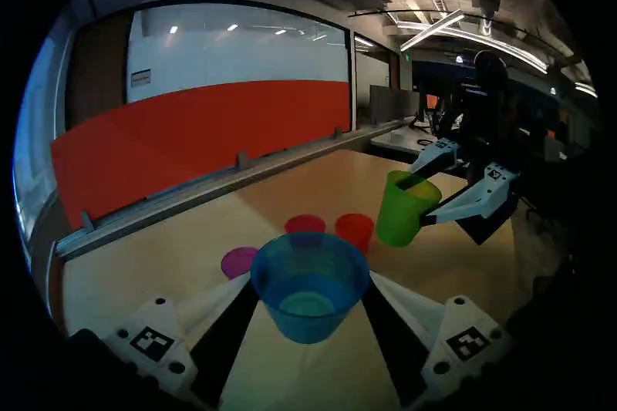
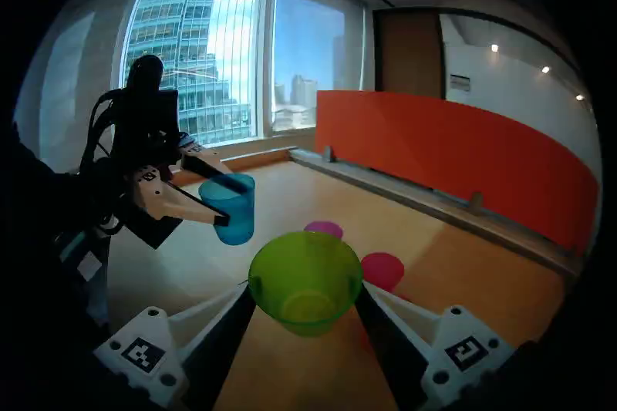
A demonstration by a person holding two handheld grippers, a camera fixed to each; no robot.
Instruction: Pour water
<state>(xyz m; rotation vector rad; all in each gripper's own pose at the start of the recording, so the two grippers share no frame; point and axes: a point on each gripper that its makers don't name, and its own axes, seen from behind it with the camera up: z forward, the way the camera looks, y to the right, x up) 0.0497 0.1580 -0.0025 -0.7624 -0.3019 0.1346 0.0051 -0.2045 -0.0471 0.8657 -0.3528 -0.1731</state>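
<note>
The left gripper has its fingers spread just to the width of a blue cup, one pressing on each side. The cup is upright and lifted above the table. The right gripper grips a green cup the same way, fingers tight on both sides, mouth up. Whether either cup holds water I cannot tell.

In the left gripper view the green cup hangs far right, tilted slightly. In the right gripper view the blue cup hangs to the left and farther off, upright. The two cups are apart, not touching.

On the table beyond the blue cup stand a pink cup and a red cup, close together. A purple round piece lies to their left — cup or lid, I cannot tell.
</note>
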